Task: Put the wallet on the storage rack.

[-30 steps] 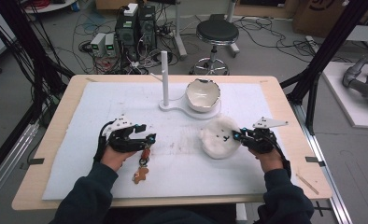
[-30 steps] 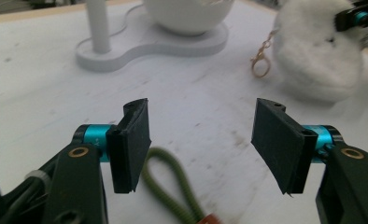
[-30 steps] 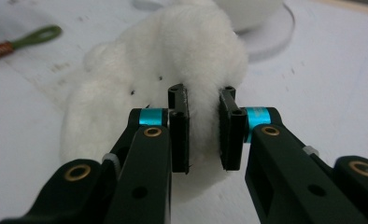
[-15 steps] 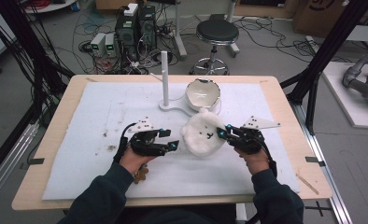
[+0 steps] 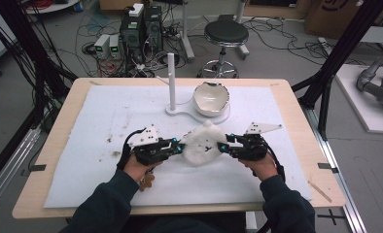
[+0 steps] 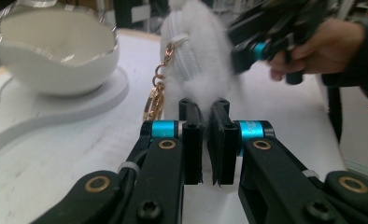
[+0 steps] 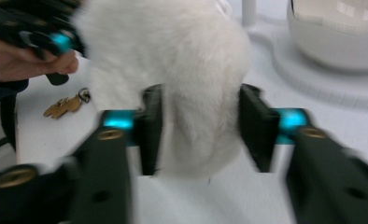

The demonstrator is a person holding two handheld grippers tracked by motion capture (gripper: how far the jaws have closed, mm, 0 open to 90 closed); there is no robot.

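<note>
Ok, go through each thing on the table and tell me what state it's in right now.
Fluffy white pouch: between both grippers, lying on the mat.
Left gripper: jaws have just closed, pinching the pouch's fur.
Right gripper: jaws have just opened, pouch still between them.
Bowl: upright on white stand, nothing visible inside.
Gold keyring charm: lying loose on the mat.

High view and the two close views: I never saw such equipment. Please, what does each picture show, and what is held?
A person at a table holds tongs in each hand. The high view looks down from above; each close view comes from a camera riding on one pair of tongs. On the white mat stand a bowl and a post; a small charm lies by the left hand. The left tongs are shut on a fluffy pouch. The right tongs have just been opening, the pouch between their jaws.
</note>
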